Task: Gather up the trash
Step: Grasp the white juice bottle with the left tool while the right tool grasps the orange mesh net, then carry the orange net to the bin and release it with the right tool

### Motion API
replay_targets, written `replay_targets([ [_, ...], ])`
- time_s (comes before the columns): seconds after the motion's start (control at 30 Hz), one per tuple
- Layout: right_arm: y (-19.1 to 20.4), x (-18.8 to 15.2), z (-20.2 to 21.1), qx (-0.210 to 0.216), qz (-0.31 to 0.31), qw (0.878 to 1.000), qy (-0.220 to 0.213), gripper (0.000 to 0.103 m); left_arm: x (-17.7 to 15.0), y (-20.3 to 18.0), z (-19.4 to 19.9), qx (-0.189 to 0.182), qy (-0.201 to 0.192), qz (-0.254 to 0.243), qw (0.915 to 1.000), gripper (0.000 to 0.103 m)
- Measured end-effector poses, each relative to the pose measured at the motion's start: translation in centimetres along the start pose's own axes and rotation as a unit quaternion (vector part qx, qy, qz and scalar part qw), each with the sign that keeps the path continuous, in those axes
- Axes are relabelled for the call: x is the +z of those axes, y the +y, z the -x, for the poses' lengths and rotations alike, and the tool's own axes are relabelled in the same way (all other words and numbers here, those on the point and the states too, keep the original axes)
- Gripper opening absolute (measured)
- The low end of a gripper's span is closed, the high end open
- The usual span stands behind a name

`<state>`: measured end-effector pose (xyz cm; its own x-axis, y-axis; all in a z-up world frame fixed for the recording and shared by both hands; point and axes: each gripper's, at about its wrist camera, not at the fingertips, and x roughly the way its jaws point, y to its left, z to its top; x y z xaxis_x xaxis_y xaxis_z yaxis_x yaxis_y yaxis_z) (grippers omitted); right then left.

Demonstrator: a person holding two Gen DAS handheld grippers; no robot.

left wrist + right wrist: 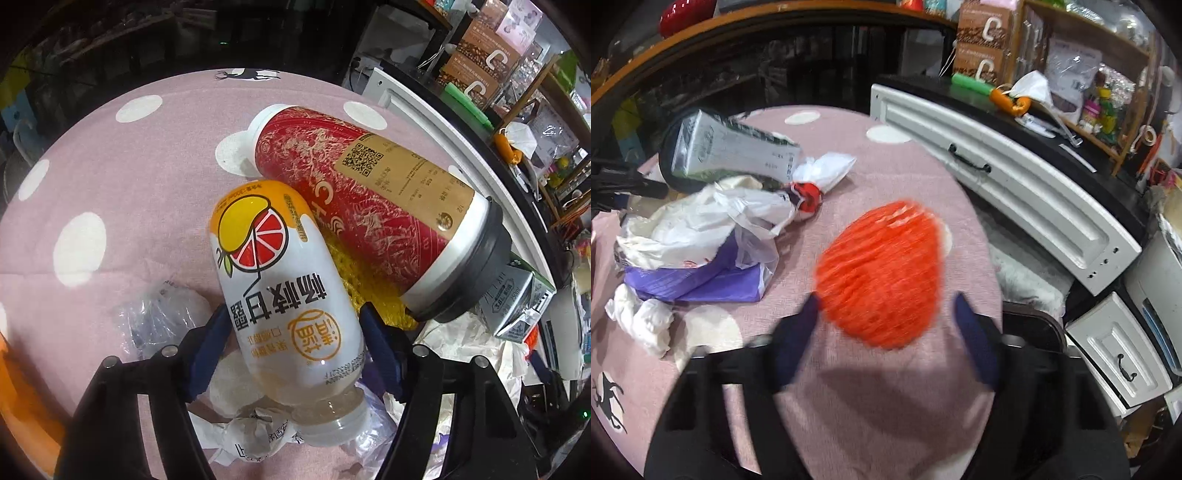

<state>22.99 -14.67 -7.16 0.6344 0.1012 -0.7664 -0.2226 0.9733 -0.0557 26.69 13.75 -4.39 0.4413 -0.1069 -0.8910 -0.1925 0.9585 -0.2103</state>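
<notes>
Crumpled paper [255, 428] is seen beneath a drink bottle [284, 295] clamped by the left gripper [295, 314] against a red cup [369, 206] on the pink bench [129, 166]; right gripper [886, 302] jaws are held apart around an orange net [882, 273].

We see the bottle [284, 295] lying on the table [129, 166], the cup [369, 206] right of it, perhaps touching.

Cluttered home room, polka-dot tablecloth [871, 122], white drawers [997, 177] (shelves of oddments)
</notes>
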Motion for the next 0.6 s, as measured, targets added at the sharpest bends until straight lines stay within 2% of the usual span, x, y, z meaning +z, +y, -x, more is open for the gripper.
replay_targets([
  [0.03,0.0,0.0,-0.4,0.004,-0.002,1.0,0.006,0.048,-0.1,0.3,0.2,-0.008,-0.003,0.004,1.0,0.068],
  [0.1,-0.1,-0.1,-0.6,0.004,-0.006,1.0,0.004,0.039,-0.4,0.9,0.7,-0.017,-0.011,0.016,0.9997,0.067],
  [0.17,-0.1,-0.3,-0.3,0.001,-0.005,1.0,-0.004,0.023,-1.0,1.4,1.5,-0.026,-0.022,0.027,0.999,0.067],
  [0.23,-0.2,-0.6,0.3,0.005,-0.005,1.0,-0.01,0.02,-1.6,1.8,2.5,-0.031,-0.038,0.03,0.9983,0.067],
  [0.43,-0.3,-2.1,3.4,0.007,-0.006,0.999,-0.05,0.018,-4.4,1.2,5.5,-0.036,-0.093,0.017,0.9949,0.067],
  [0.6,-1.9,-4.1,7.0,0.007,-0.021,0.997,-0.075,0.018,-7.2,0.1,8.9,-0.047,-0.149,-0.009,0.9876,0.067],
])
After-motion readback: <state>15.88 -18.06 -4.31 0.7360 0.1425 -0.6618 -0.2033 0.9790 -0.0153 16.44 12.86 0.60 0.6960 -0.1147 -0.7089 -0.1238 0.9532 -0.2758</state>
